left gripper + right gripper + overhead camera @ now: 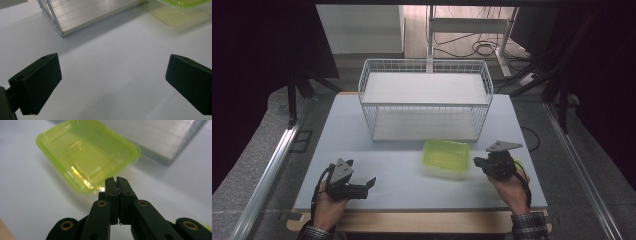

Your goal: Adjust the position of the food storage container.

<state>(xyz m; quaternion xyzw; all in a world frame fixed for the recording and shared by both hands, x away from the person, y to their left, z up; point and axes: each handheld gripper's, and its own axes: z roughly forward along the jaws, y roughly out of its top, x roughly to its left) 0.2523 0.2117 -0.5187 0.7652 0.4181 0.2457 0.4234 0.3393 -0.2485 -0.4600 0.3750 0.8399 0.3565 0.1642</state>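
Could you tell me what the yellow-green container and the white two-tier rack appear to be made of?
The yellow-green rectangular container looks like thin, glossy, translucent plastic: the table shows through it and highlights glint on its base. The white two-tier wire rack seems to be painted or coated metal wire, welded in a fine grid; its shelves look like matte pale panels, material unclear.

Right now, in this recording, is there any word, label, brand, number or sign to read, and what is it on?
None can be read.
The translucent yellow-green plastic container carries faint raised marks in its base, too blurred to tell if they are text.
The white wire basket, the pale grey tabletop and both black grippers, left and right, show no lettering.
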